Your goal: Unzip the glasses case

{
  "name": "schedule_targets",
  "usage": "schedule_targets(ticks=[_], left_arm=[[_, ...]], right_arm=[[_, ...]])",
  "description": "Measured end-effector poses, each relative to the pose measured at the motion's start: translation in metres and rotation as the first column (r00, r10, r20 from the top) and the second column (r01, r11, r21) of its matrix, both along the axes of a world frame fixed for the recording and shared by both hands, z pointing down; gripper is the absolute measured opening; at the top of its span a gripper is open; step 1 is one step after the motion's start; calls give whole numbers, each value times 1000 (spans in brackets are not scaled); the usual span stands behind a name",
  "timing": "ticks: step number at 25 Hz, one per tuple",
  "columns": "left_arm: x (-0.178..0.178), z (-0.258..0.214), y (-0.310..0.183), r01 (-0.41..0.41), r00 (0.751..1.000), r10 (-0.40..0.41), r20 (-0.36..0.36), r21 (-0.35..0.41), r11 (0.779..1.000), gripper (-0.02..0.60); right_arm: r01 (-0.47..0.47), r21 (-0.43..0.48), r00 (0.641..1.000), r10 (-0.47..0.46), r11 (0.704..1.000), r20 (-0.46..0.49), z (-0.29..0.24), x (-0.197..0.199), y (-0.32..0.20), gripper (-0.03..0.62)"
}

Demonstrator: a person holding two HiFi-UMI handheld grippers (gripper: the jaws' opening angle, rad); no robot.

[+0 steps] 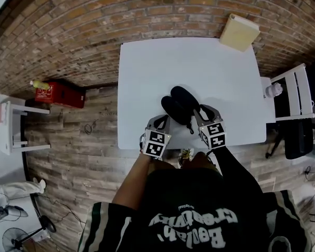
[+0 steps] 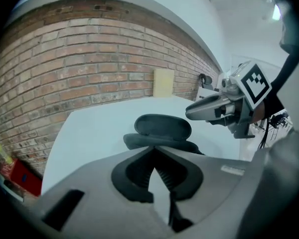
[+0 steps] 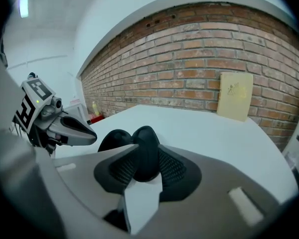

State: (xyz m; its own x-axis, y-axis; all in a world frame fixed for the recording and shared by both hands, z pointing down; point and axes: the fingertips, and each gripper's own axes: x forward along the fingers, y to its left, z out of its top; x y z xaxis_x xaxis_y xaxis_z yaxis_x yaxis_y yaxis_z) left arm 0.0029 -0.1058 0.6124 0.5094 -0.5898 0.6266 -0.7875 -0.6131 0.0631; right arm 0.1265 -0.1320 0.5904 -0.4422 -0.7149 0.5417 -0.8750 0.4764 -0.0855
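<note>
A black glasses case [image 1: 178, 106] lies open in two halves near the front edge of the white table [image 1: 147, 77]. In the left gripper view its lid [image 2: 163, 126] stands raised just past my left gripper [image 2: 152, 151], whose jaws are shut with nothing seen between them. My right gripper [image 3: 146, 146] is open, and one rounded end of the case [image 3: 144, 156] sits between its fingers. In the head view the left gripper [image 1: 165, 119] is at the case's near left and the right gripper [image 1: 198, 113] at its near right. A thin black strap [image 1: 190, 127] trails from the case towards me.
A cream board [image 1: 239, 31] leans on the brick wall at the table's far right corner. A white chair [image 1: 294, 93] stands to the right of the table. On the floor to the left are a red box [image 1: 59, 93] and a white stand [image 1: 13, 127].
</note>
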Motion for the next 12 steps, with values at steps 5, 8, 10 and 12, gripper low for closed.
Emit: schedule_targets(ticks=[5, 8, 10, 12], left_arm=[[-10, -41, -11, -55, 998, 58, -28, 93, 994, 18], [-21, -75, -17, -88, 995, 94, -33, 156, 984, 26], [-32, -106, -18, -109, 992, 120, -37, 210, 972, 28], [-46, -136, -19, -116, 990, 135, -51, 270, 956, 32]], right_arm=[[-49, 131, 998, 55, 990, -40, -48, -5, 3, 126], [-89, 220, 991, 109, 971, -81, -85, -8, 13, 136], [-155, 265, 983, 176, 952, -58, -111, -9, 24, 143], [-219, 308, 971, 237, 926, -21, -138, -10, 38, 146]])
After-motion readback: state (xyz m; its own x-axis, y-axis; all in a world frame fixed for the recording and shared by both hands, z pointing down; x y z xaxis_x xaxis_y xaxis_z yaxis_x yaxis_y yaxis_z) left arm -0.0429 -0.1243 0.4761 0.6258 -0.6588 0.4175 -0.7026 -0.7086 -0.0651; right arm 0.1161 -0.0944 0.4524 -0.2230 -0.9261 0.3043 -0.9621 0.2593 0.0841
